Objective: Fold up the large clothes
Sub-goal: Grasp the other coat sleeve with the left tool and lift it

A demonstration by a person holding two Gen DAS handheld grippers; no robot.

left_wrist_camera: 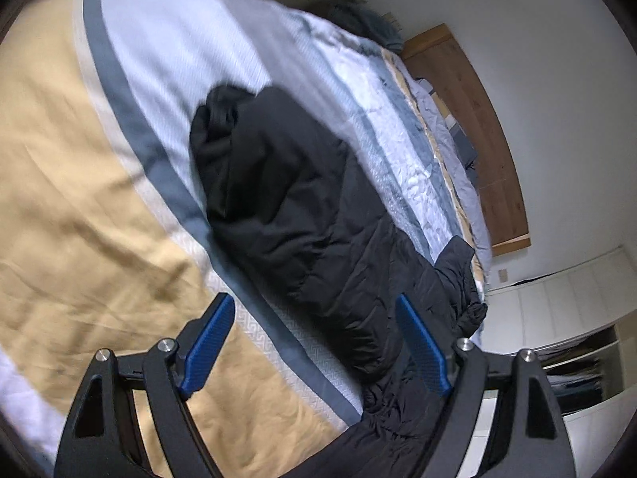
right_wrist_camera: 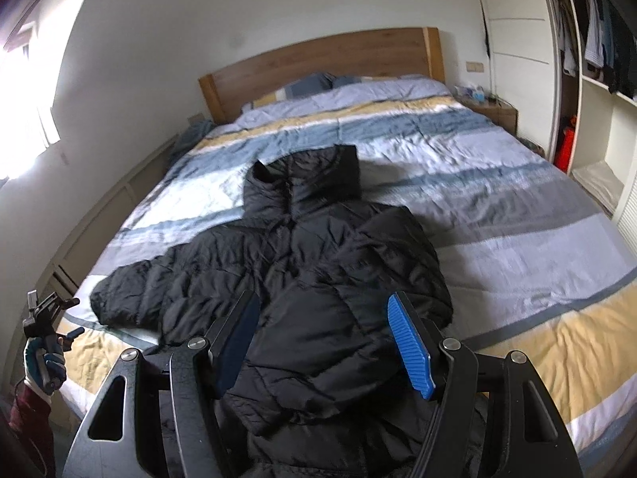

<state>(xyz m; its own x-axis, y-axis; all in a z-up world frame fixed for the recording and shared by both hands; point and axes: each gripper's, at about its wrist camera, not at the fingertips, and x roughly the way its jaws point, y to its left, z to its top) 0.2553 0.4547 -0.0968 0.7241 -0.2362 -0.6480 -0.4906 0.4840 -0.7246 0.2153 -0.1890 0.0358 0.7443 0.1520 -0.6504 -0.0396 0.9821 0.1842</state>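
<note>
A black puffer jacket (right_wrist_camera: 310, 247) lies face up on the striped bed (right_wrist_camera: 497, 199), collar toward the headboard. One sleeve (right_wrist_camera: 151, 286) stretches out to the left, and the other is folded across the body. My right gripper (right_wrist_camera: 322, 298) hovers open over the jacket's lower part, with nothing pressed between its blue pads (right_wrist_camera: 410, 346). In the left wrist view the jacket (left_wrist_camera: 286, 199) runs lengthwise, and my left gripper (left_wrist_camera: 313, 298) stands open just short of its sleeve end, holding nothing. A gloved hand (right_wrist_camera: 42, 362) holds that left gripper beside the bed's left edge.
A wooden headboard (right_wrist_camera: 318, 55) and pillows (right_wrist_camera: 314, 81) are at the far end. An open wardrobe (right_wrist_camera: 597, 40) with hanging clothes stands on the right, next to a nightstand (right_wrist_camera: 493, 111). A bright window (right_wrist_camera: 20, 79) is on the left wall.
</note>
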